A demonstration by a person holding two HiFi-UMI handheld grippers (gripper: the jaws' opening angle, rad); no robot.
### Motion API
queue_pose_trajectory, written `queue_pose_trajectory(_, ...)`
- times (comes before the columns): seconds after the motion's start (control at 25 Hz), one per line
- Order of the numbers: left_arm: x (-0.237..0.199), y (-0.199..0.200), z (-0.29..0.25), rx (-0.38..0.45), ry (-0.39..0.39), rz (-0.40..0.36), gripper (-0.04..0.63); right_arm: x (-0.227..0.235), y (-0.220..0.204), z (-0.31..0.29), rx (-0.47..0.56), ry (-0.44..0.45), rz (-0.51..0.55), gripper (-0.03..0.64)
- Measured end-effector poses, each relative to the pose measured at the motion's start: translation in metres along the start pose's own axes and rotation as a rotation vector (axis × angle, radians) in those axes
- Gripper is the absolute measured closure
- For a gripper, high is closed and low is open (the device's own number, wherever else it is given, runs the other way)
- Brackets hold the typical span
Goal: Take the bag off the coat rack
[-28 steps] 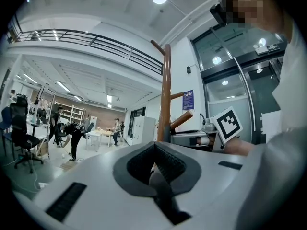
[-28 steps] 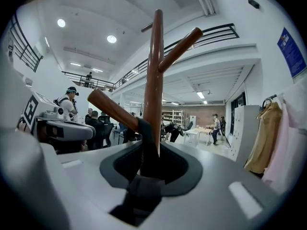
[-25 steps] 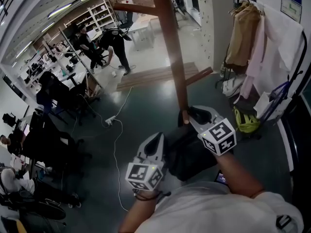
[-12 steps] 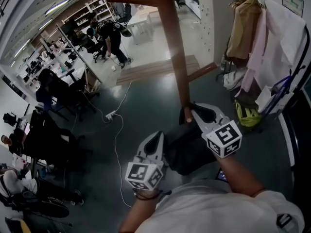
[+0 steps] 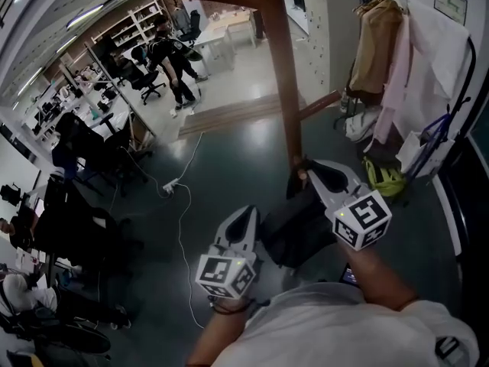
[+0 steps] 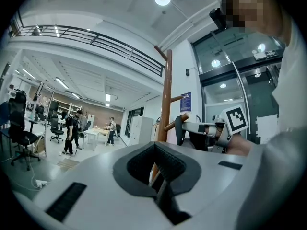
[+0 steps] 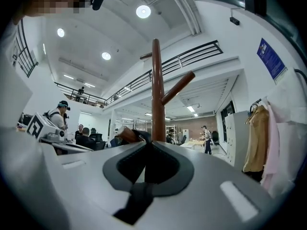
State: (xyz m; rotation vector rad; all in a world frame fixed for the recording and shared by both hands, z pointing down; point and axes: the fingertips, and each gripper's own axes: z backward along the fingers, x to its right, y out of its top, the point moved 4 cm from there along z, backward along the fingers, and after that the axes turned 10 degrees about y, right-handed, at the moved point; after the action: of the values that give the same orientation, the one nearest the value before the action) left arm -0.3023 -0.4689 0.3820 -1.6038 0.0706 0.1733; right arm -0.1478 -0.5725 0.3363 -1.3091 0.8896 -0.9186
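Head view, looking steeply down: your left gripper is nearest, its jaws pressed together with nothing between them, just beside the black fabric bag. The bag hangs between your two grippers, still on the rack. Your right gripper reaches a little further out. Its jaws are closed on the bag's black strap, which loops over a short wooden peg of the tall brown wooden coat rack. Beyond, a thin white cable trails across the glossy dark green floor. Far right, a tan coat hangs on a rail. Far left, people stand among office desks.
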Motion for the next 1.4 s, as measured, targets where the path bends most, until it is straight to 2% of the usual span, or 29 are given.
queue_pose_trajectory(0.48, -0.006, 0.011, 0.059, 0.024, -0.073, 0.007, 0.589, -0.063, 0.022, 0.032, 0.044, -0.071, 0.007, 0.591)
queue_pose_trajectory(1.04, -0.004, -0.003, 0.126, -0.004, -0.177, 0.016, 0.589, -0.151, 0.0, 0.069, 0.051, -0.125, -0.023, 0.592)
queue_pose_trajectory(1.4, 0.006, -0.003, 0.146, 0.001, -0.187, 0.03, 0.589, -0.179, -0.006, 0.09, 0.052, -0.107, -0.044, 0.592)
